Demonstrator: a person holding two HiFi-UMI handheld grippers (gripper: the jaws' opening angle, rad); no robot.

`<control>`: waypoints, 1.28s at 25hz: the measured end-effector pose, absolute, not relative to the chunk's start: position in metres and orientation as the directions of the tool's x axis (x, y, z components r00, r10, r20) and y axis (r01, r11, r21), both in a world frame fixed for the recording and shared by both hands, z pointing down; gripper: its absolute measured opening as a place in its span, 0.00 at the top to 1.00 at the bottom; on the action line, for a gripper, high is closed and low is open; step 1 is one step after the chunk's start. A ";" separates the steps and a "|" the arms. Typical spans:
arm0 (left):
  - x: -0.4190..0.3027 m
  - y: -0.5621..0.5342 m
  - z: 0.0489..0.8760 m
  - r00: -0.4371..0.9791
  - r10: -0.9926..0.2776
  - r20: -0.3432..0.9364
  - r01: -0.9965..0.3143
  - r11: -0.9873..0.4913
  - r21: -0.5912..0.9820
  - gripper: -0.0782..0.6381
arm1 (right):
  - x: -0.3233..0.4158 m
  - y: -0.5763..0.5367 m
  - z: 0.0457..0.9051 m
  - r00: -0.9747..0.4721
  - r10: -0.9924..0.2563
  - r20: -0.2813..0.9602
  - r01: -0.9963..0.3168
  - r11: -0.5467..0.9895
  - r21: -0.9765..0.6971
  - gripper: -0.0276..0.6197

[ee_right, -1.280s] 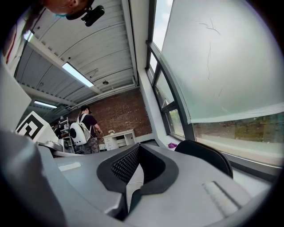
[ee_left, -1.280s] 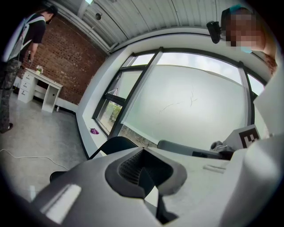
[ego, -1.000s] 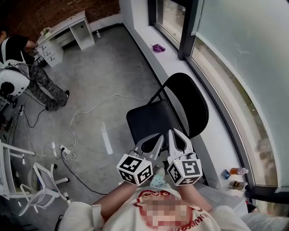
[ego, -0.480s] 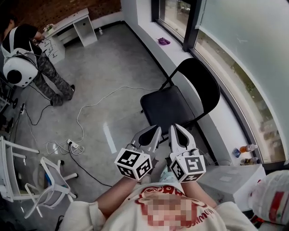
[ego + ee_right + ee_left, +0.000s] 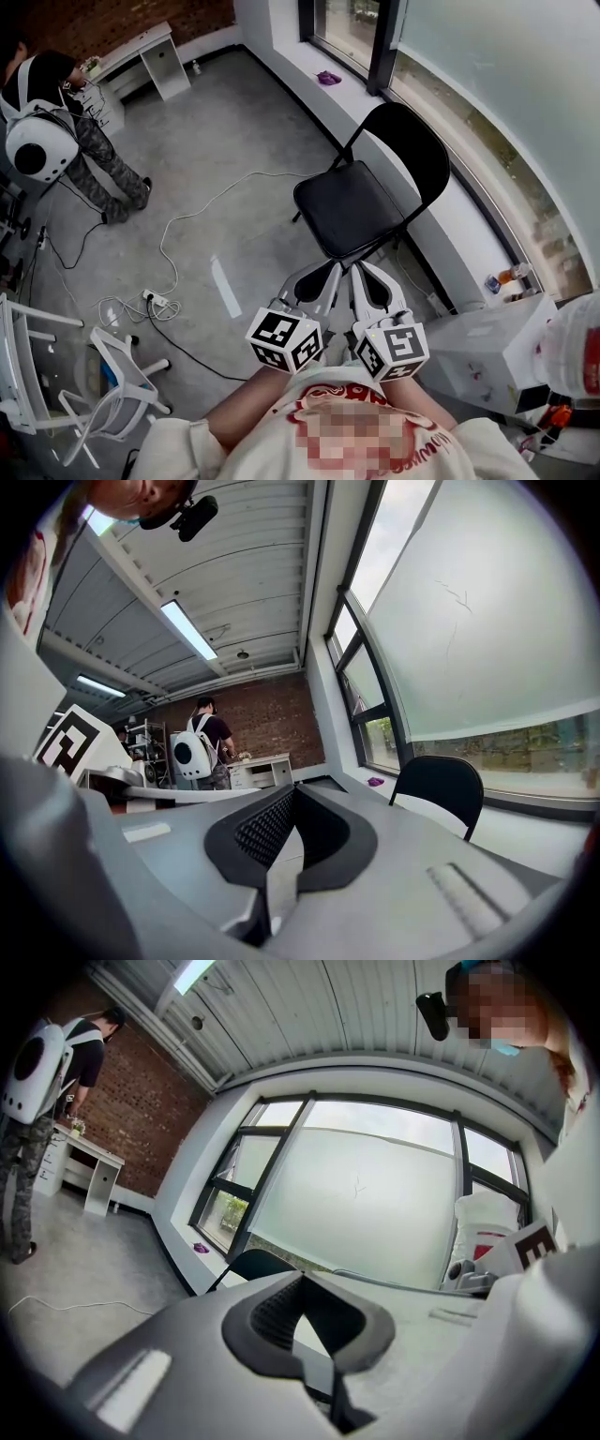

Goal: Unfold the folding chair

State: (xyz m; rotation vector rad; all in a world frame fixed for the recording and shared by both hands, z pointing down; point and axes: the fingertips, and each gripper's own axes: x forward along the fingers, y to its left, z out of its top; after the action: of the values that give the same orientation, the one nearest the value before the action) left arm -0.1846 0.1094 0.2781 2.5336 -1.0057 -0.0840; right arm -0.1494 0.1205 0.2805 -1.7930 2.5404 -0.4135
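Black chair, head view: the chair [image 5: 361, 202] stands open on the grey floor [image 5: 234, 141], seat flat and back up, just beside the window ledge [image 5: 469, 244].
Tongs, head view: left tongs [image 5: 317, 274] and right tongs [image 5: 367, 274] sit side by side, near the seat's front edge but clear of it, touching nothing.
Left gripper view: jaws pressed together with nothing in them; the chair's back [image 5: 261, 1262] peeks over them.
Right gripper view: same deal, jaws closed and empty, chair [image 5: 441, 782] off to the right by the window.
Progress: looks fully unfolded already, so I'd call it basically done. Maybe just check it sits steady.
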 end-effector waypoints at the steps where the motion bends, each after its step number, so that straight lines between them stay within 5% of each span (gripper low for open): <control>1: -0.185 0.111 0.275 0.741 -0.665 0.090 -0.640 -0.660 0.393 0.89 | -0.149 0.122 0.279 -0.336 -0.930 0.148 -0.929 0.301 -0.217 0.92; 17: -0.154 0.185 0.265 0.769 -0.635 0.070 -0.616 -0.708 0.346 0.89 | -0.119 0.199 0.260 -0.284 -0.953 0.102 -0.946 0.261 -0.191 0.92; 32: -0.101 0.409 0.269 0.689 -0.724 0.048 -0.695 -0.639 0.331 0.89 | -0.057 0.421 0.268 -0.366 -0.925 0.104 -0.920 0.343 -0.191 0.92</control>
State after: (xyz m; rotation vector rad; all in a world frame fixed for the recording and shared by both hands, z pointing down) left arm -0.1007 0.4086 0.2688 2.5780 -1.1180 -0.1262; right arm -0.0566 0.4215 0.2682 -1.7551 2.5552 -0.3394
